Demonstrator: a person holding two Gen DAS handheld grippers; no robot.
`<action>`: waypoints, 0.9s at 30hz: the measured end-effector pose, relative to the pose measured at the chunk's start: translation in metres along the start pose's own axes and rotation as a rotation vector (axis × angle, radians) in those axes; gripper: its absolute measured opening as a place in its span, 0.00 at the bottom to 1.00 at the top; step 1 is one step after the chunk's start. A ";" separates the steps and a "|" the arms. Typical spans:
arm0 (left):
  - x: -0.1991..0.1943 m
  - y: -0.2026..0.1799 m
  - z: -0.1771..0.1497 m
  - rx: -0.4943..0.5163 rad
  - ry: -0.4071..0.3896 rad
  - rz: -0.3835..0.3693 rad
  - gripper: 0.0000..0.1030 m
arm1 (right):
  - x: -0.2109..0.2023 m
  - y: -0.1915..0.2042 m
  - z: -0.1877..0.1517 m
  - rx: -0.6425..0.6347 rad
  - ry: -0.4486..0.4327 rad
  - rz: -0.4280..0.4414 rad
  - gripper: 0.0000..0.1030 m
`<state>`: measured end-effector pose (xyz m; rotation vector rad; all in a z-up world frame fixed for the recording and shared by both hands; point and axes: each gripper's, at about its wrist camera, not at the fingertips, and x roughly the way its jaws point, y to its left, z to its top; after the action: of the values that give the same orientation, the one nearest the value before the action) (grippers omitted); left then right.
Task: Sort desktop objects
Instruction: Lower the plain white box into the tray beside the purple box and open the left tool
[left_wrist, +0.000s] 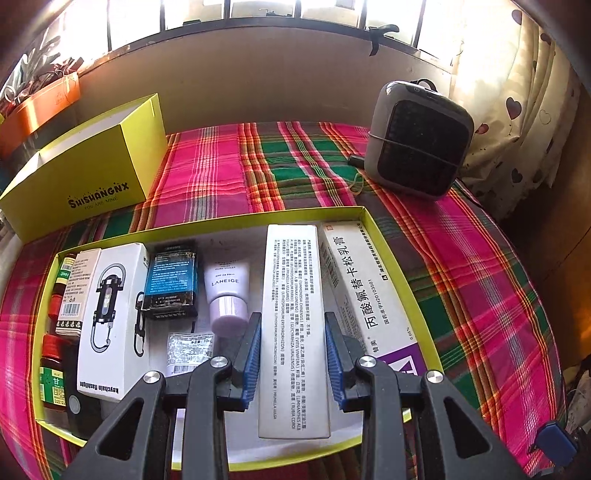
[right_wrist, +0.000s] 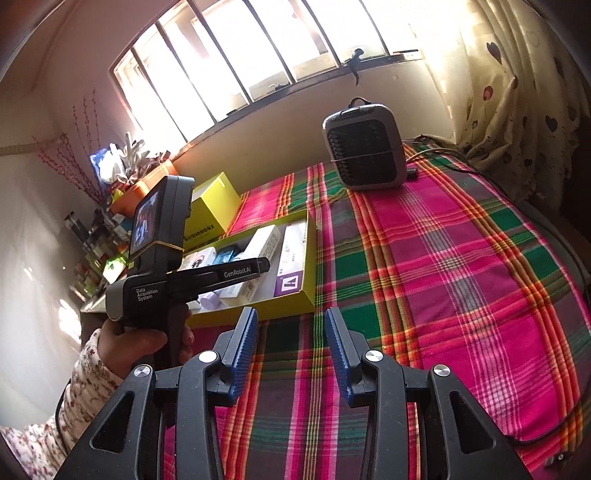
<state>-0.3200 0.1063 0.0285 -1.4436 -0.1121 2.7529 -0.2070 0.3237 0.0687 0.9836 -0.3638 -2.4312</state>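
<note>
In the left wrist view a shallow yellow tray (left_wrist: 373, 225) holds several items. A long white box with fine print (left_wrist: 291, 325) lies lengthwise in it, between the spread blue pads of my left gripper (left_wrist: 291, 321), which flank its sides. Right of it lies a white and purple medicine box (left_wrist: 364, 284). To the left are a Laneige tube (left_wrist: 227, 295), a dark blue pack (left_wrist: 171, 280), a keychain flashlight box (left_wrist: 110, 317) and small bottles (left_wrist: 53, 369). My right gripper (right_wrist: 291, 314) hovers open and empty over the plaid cloth, just in front of the tray (right_wrist: 306, 295).
A yellow SHISHANGNX box (left_wrist: 88, 173) stands behind the tray at the left. A grey fan heater (left_wrist: 417, 140) with its cord sits at the back right. A hand (right_wrist: 144, 339) in a floral sleeve holds the left gripper. Plaid cloth (right_wrist: 461, 277) spreads to the right; curtains hang beyond.
</note>
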 end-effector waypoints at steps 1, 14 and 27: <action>0.001 0.000 -0.001 0.003 0.002 0.002 0.31 | 0.000 0.000 0.000 -0.001 0.000 0.001 0.39; 0.011 -0.004 -0.003 0.001 0.022 0.004 0.31 | 0.001 -0.006 -0.001 0.014 0.004 -0.006 0.39; 0.002 0.006 -0.001 -0.081 0.013 -0.093 0.40 | 0.001 -0.008 -0.003 0.019 0.008 -0.006 0.39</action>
<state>-0.3206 0.1010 0.0259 -1.4356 -0.2867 2.6928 -0.2083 0.3297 0.0626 1.0032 -0.3830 -2.4330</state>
